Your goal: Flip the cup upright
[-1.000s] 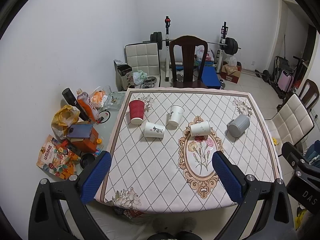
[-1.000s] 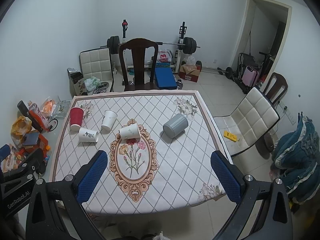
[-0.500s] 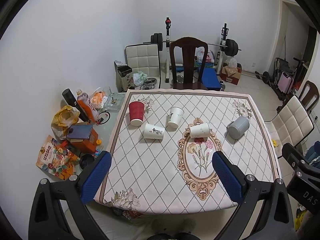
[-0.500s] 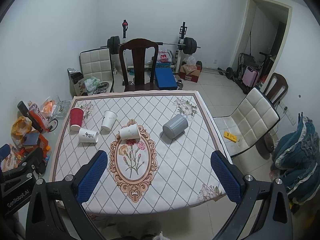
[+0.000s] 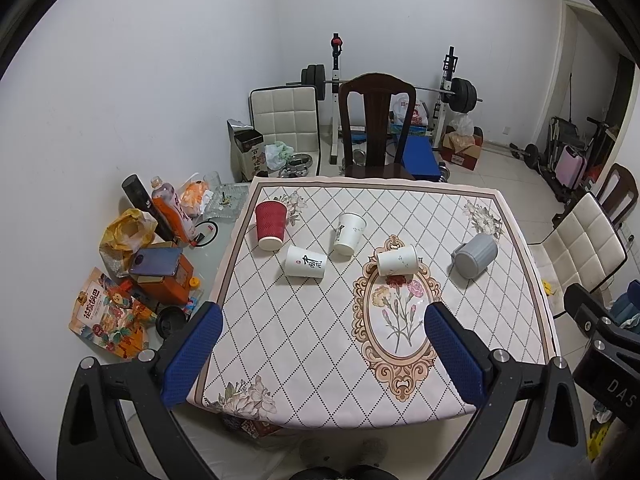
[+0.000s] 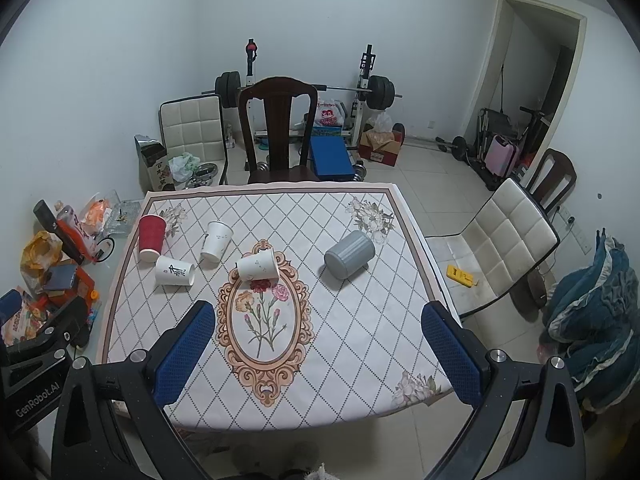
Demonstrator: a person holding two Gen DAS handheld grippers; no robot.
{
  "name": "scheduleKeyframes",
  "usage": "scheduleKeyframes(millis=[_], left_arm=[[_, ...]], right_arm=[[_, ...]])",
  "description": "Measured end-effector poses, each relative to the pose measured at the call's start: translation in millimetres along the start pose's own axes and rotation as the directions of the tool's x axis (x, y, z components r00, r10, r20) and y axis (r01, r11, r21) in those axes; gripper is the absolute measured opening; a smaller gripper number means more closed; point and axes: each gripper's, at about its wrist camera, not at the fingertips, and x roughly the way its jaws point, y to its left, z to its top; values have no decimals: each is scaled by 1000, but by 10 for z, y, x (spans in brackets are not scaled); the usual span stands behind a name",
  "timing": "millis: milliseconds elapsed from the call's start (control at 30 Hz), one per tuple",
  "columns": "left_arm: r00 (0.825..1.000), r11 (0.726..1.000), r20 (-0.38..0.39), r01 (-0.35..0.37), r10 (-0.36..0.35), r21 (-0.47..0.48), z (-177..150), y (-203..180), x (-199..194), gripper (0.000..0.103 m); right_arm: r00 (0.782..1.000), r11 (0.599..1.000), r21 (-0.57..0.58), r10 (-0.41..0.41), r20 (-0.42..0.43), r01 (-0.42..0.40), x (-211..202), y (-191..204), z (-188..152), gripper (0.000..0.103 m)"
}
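Note:
Several cups lie tipped over on the patterned table point(image 5: 320, 352): a red cup point(image 5: 271, 224) point(image 6: 151, 237) at far left, a white cup with black writing point(image 5: 306, 266) point(image 6: 175, 271), a white cup point(image 5: 349, 227) point(image 6: 216, 241) behind it, a white cup point(image 5: 397, 260) point(image 6: 257, 265) at the oval's top, and a grey ribbed cup point(image 5: 475, 255) point(image 6: 349, 253) to the right. My left gripper point(image 5: 320, 356) is open and empty, high above the near table edge. My right gripper point(image 6: 318, 356) is open and empty, likewise high and short of the cups.
A dark wooden chair point(image 5: 376, 128) stands at the far edge and white padded chairs point(image 6: 496, 244) at the right. Bags, bottles and boxes point(image 5: 152, 256) crowd a side surface at the left. A weight bench point(image 6: 332, 156) stands by the back wall.
The view in both cameras has shifted slightly; the table sits a little higher in the left wrist view. The cups have not moved and both grippers stay open.

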Motion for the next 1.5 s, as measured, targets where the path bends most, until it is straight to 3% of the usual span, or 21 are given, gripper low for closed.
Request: scheduleKeyframes(millis=[1100,1300,1500], left_arm=[[1000,1000,-7,14,-14,-16,-41,-42,116,103],[994,999,-107,5,-8,-35,-206,-158,609,103],[977,998,-205,-56,57,14,-386,-340,1287,103]], right_arm=[[999,999,14,31,-37,-30,177,-116,-15,103],[991,999,35,29,-129,-25,665,-327,-117,103],[961,999,36,-4,-275,15,1541,-549,-384,103]])
